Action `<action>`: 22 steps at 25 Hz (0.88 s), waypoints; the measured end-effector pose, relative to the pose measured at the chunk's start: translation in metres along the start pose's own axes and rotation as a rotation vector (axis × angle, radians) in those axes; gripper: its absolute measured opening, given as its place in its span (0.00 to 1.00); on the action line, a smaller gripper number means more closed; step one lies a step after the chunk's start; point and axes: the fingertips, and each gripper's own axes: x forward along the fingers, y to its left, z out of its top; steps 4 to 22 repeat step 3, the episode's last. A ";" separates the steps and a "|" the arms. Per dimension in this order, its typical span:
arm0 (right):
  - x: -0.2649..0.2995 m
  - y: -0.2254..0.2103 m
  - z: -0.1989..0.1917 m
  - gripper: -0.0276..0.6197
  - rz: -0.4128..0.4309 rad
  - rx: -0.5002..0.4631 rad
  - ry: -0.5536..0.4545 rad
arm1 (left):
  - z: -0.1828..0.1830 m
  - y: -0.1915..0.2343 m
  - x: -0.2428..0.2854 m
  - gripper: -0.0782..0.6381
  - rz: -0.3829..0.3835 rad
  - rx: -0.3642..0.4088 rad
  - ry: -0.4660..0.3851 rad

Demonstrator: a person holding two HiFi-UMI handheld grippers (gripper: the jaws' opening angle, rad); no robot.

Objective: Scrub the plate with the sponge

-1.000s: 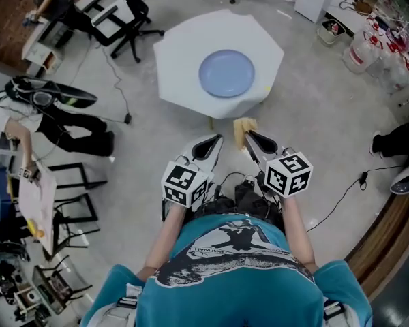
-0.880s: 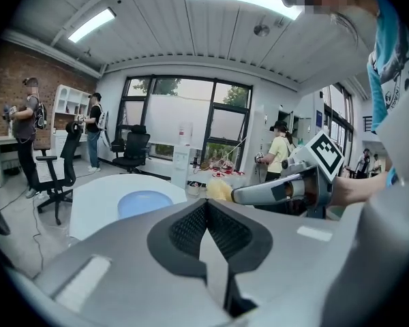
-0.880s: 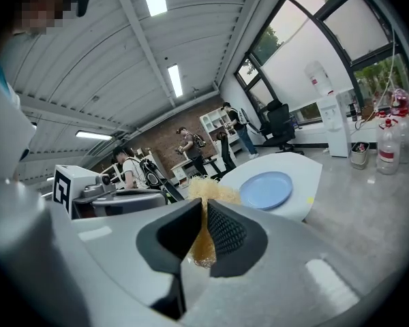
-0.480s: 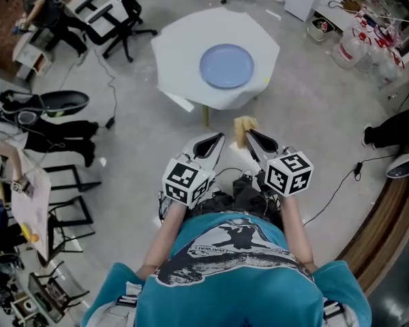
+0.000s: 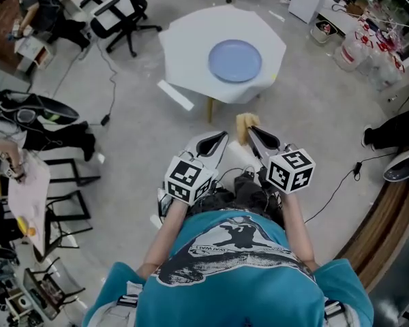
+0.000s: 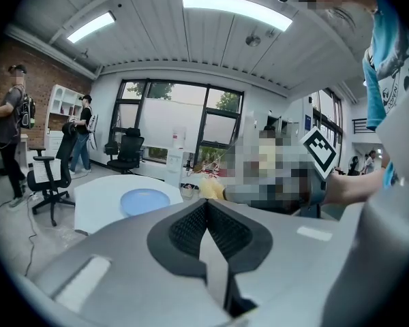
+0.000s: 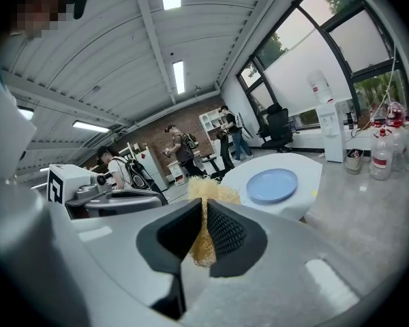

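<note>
A light blue plate [image 5: 235,60] lies on a white octagonal table [image 5: 191,53] ahead of me; it also shows as the plate [image 6: 144,201] in the left gripper view and the plate [image 7: 272,184] in the right one. My right gripper [image 5: 249,132] is shut on a yellow sponge [image 5: 244,125], whose frayed top [image 7: 211,193] sticks up between the pads. My left gripper [image 5: 221,136] is shut with nothing in it, level with the right. Both are held out in front of the person's body, well short of the table.
Office chairs [image 5: 119,16] stand at the table's far left. A white strip [image 5: 175,95] lies on the floor by the table's near left. Water jugs [image 5: 371,53] crowd the far right. People stand at the left [image 6: 10,138]. A cable [image 5: 334,196] runs across the floor at right.
The table and plate have slid a little to the right and up in the head view as the person moves. Both grippers keep their pose, the sponge still held.
</note>
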 end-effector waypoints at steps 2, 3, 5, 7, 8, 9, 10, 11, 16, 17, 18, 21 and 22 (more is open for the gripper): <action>0.001 0.003 0.000 0.08 0.000 -0.007 0.001 | 0.001 -0.001 -0.003 0.12 0.000 0.000 -0.005; 0.001 0.004 0.000 0.08 0.000 -0.010 0.002 | 0.001 -0.001 -0.004 0.12 -0.001 0.000 -0.008; 0.001 0.004 0.000 0.08 0.000 -0.010 0.002 | 0.001 -0.001 -0.004 0.12 -0.001 0.000 -0.008; 0.001 0.004 0.000 0.08 0.000 -0.010 0.002 | 0.001 -0.001 -0.004 0.12 -0.001 0.000 -0.008; 0.001 0.004 0.000 0.08 0.000 -0.010 0.002 | 0.001 -0.001 -0.004 0.12 -0.001 0.000 -0.008; 0.001 0.004 0.000 0.08 0.000 -0.010 0.002 | 0.001 -0.001 -0.004 0.12 -0.001 0.000 -0.008; 0.001 0.004 0.000 0.08 0.000 -0.010 0.002 | 0.001 -0.001 -0.004 0.12 -0.001 0.000 -0.008; 0.001 0.004 0.000 0.08 0.000 -0.010 0.002 | 0.001 -0.001 -0.004 0.12 -0.001 0.000 -0.008; 0.001 0.004 0.000 0.08 0.000 -0.010 0.002 | 0.001 -0.001 -0.004 0.12 -0.001 0.000 -0.008; 0.001 0.004 0.000 0.08 0.000 -0.010 0.002 | 0.001 -0.001 -0.004 0.12 -0.001 0.000 -0.008; 0.001 0.004 0.000 0.08 0.000 -0.010 0.002 | 0.001 -0.001 -0.004 0.12 -0.001 0.000 -0.008; 0.001 0.004 0.000 0.08 0.000 -0.010 0.002 | 0.001 -0.001 -0.004 0.12 -0.001 0.000 -0.008; 0.001 0.004 0.000 0.08 0.000 -0.010 0.002 | 0.001 -0.001 -0.004 0.12 -0.001 0.000 -0.008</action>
